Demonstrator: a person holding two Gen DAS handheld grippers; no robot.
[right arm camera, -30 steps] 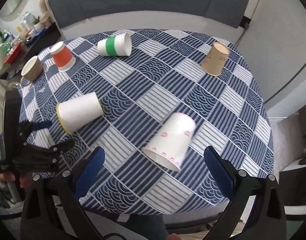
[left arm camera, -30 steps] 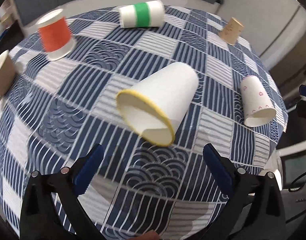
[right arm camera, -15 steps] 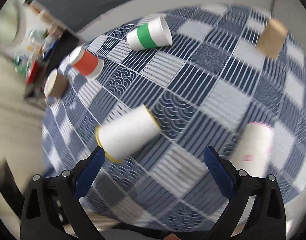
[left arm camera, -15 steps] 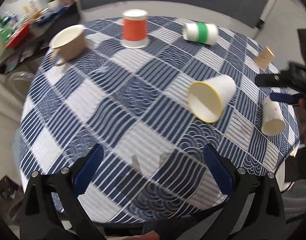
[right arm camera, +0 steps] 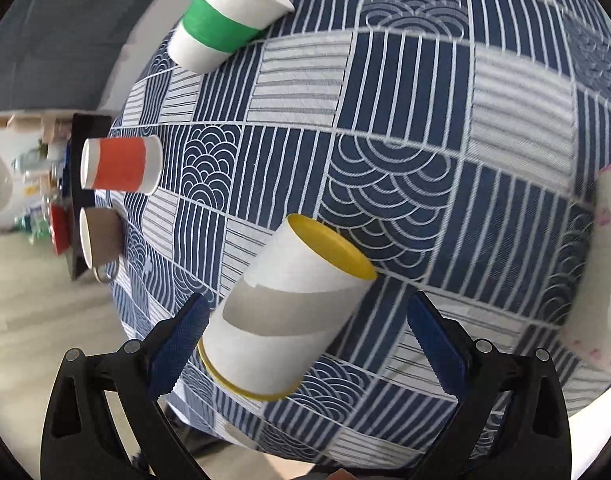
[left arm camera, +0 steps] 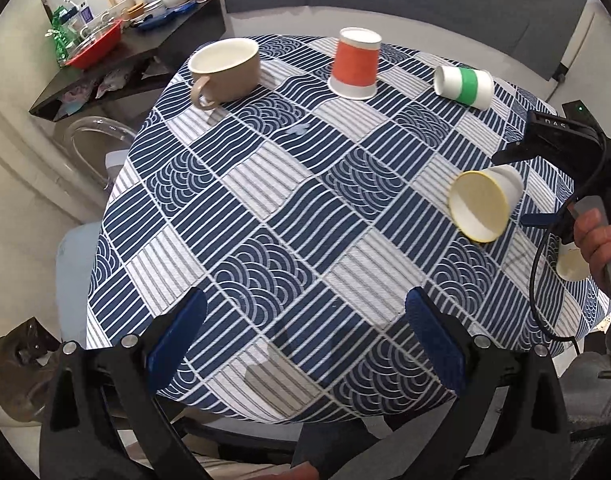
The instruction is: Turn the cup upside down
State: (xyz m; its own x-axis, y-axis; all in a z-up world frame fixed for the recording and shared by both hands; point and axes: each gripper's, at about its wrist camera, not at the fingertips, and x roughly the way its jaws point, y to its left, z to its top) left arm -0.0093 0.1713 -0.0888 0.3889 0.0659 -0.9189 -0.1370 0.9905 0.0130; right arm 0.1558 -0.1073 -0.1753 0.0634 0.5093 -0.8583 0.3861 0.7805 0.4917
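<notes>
1. The white cup with the yellow rim point(right arm camera: 289, 312) lies on its side on the tabletop point(left arm camera: 265, 208), which is covered with a blue and white patterned cloth. In the right wrist view its base points toward the camera and its open mouth faces away.
2. The right claw point(right arm camera: 305, 344) is wide open, with nothing gripped. The cup's base end sits between the two blue pads point(right arm camera: 181, 340); the left pad is just beside the cup's wall, and whether it touches cannot be told. The right pad stands apart from the cup.
3. In the left wrist view the same cup point(left arm camera: 485, 204) shows its open mouth toward the camera, at the right side of the tabletop. The right claw's black body is beside it, held by a hand point(left arm camera: 597, 236) at the right edge.
4. The left claw point(left arm camera: 305, 340) is wide open and holds nothing. It hangs over the near edge of the tabletop, well apart from the cup.
5. An orange cup point(left arm camera: 355, 64) stands upside down at the far side.
6. A white cup with a green band point(left arm camera: 463, 86) lies on its side, to the right of the orange cup.
7. A tan mug point(left arm camera: 225, 70) stands upright at the far left, handle toward the near side.
8. A white cup with pink marks point(right arm camera: 609, 264) shows at the right edge of the right wrist view.
</notes>
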